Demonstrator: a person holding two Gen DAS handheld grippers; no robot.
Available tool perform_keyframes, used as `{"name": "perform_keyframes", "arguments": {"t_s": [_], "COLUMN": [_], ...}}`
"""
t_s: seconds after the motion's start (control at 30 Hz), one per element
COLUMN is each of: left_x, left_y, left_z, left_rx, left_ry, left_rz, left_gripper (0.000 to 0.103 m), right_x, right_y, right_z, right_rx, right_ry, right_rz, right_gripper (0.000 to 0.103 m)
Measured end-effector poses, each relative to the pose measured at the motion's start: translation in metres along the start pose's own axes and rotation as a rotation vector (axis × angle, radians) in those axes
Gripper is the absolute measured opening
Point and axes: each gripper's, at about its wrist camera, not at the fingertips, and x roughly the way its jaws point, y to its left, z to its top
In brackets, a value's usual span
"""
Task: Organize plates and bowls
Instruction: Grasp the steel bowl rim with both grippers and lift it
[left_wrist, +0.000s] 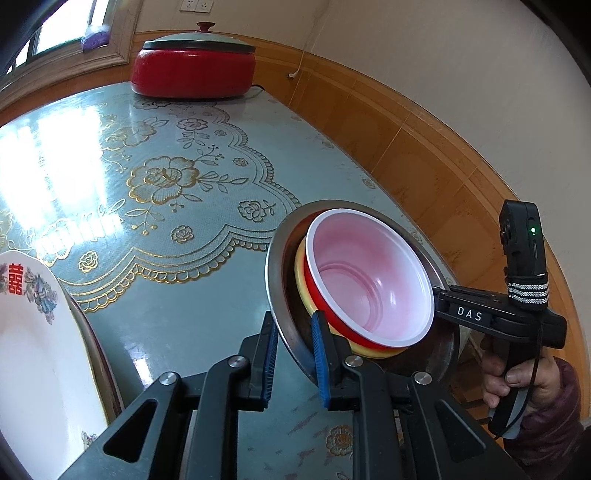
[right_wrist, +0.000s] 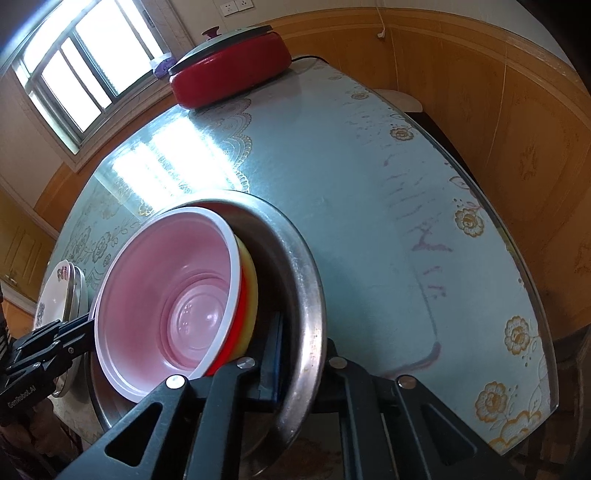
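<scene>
A steel bowl (left_wrist: 275, 273) holds a nested yellow bowl (left_wrist: 301, 284) and a red bowl with a pink inside (left_wrist: 369, 280). The stack is tilted and held off the table. My left gripper (left_wrist: 293, 341) is shut on the steel bowl's near rim. My right gripper (right_wrist: 295, 354) is shut on the opposite rim of the steel bowl (right_wrist: 314, 295); it also shows in the left wrist view (left_wrist: 447, 295). The red bowl (right_wrist: 166, 295) and yellow bowl (right_wrist: 249, 288) fill the right wrist view. A white decorated plate (left_wrist: 33, 350) sits on a stack at the left.
A red electric pot with a grey lid (left_wrist: 194, 66) stands at the table's far end. The table (left_wrist: 166, 184) has a glossy blue floral cover. Wood-panelled wall (left_wrist: 424, 140) runs along the right. The plate stack also shows in the right wrist view (right_wrist: 61, 291).
</scene>
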Motion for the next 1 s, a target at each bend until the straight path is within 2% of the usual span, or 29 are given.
{"name": "perform_keyframes", "arguments": {"t_s": [0.7,1.0], "left_x": [-0.018,-0.035], "left_y": [-0.009,-0.004], "left_z": [-0.004,-0.006], "left_rx": [0.050,0.054], "left_ry": [-0.040,-0.065], "left_rz": [0.043,0.035], "left_gripper": [0.019,0.019], "right_x": [-0.005,-0.013], "right_y": [0.011,0.026], "right_z": [-0.008,-0.011], "right_rx": [-0.027,-0.037], "right_ry": [-0.010,-0.026], "right_rz": [0.006,0.008], "right_gripper": [0.007,0.008]}}
